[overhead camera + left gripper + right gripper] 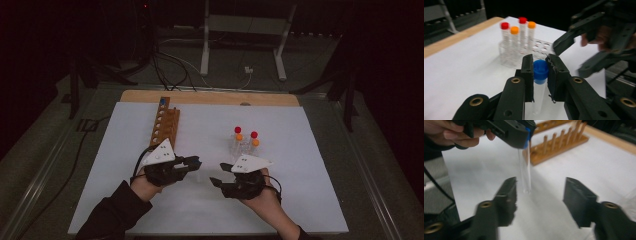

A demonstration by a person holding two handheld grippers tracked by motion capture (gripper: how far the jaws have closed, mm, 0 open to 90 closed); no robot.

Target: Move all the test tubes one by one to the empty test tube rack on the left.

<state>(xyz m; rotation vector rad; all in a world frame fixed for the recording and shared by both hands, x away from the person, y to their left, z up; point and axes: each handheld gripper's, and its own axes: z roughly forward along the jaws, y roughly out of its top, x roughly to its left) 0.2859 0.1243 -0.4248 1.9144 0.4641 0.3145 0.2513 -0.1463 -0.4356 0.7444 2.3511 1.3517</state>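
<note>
My left gripper [540,60] is shut on the blue cap of a clear test tube [540,71], which hangs upright below the jaws. From above, the left gripper [197,161] sits left of centre on the table, pointing right. My right gripper [217,173] faces it from the right. In the right gripper view, its jaws [541,182] stand open, and the tube [525,170] dangles a little beyond them, untouched. A clear rack [541,46] behind holds several tubes with red and orange caps.
A wooden peg rack [166,125] lies at the back left of the white mat [125,165], with a blue cap [163,101] at its far end. The clear rack [245,145] stands just behind my right gripper. A wooden board edge [210,97] borders the mat's far side.
</note>
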